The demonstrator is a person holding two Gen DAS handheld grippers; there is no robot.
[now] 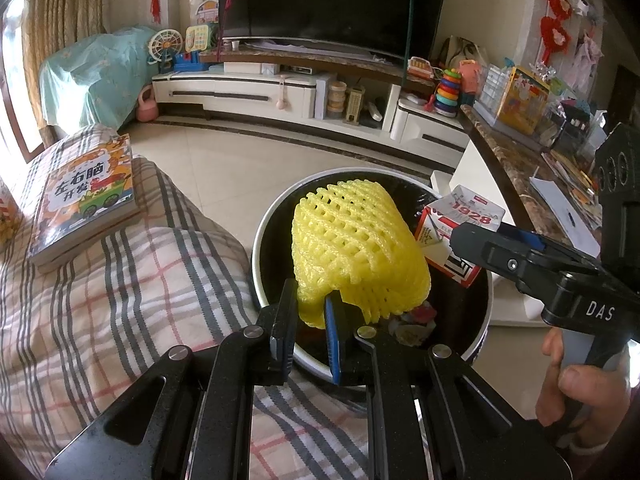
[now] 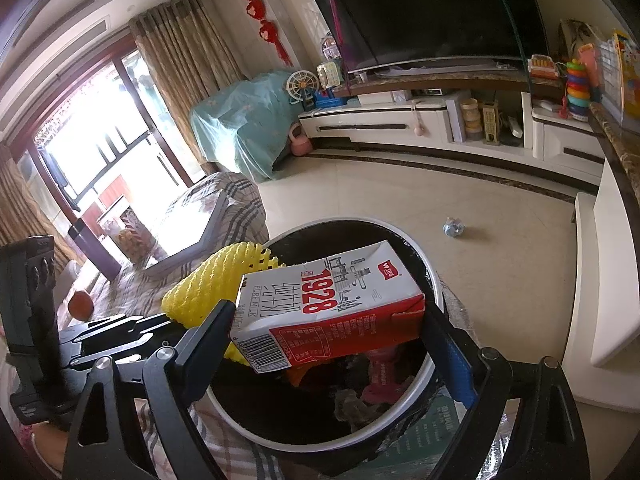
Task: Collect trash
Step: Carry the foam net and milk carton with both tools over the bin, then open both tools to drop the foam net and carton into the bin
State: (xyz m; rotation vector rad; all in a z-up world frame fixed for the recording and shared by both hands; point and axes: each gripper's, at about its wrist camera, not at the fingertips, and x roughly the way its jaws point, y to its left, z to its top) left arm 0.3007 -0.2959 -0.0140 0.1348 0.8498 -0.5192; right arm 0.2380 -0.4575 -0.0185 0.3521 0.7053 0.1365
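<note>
A yellow foam fruit net (image 1: 356,248) is pinched at its lower edge by the left gripper (image 1: 310,320), whose two fingers are squeezed almost together on it. The net is held up over the round trash bin (image 1: 260,236), which has a white rim and a black inside. A red and white milk carton (image 2: 332,308) with "1928" and "PURE MILK" printed on it is clamped between the wide-set fingers of the right gripper (image 2: 332,336), one finger pressed on each end of the carton. The carton is held lying on its side, right above the bin's opening and just beside the net. Some crumpled trash is seen at the bottom of the bin. A small crumpled wrapper (image 2: 453,227) is seen on the tiled floor (image 2: 380,196), well apart from the bin. A plaid cloth (image 1: 120,280) is spread over the furniture just beside the bin, and a children's book (image 1: 86,200) is laid on it. A big dark television (image 1: 332,0) is seen on a white cabinet (image 1: 240,92) at the far side of the room. A thumb and part of a hand (image 1: 576,392) are seen on the handle of the right gripper.
</note>
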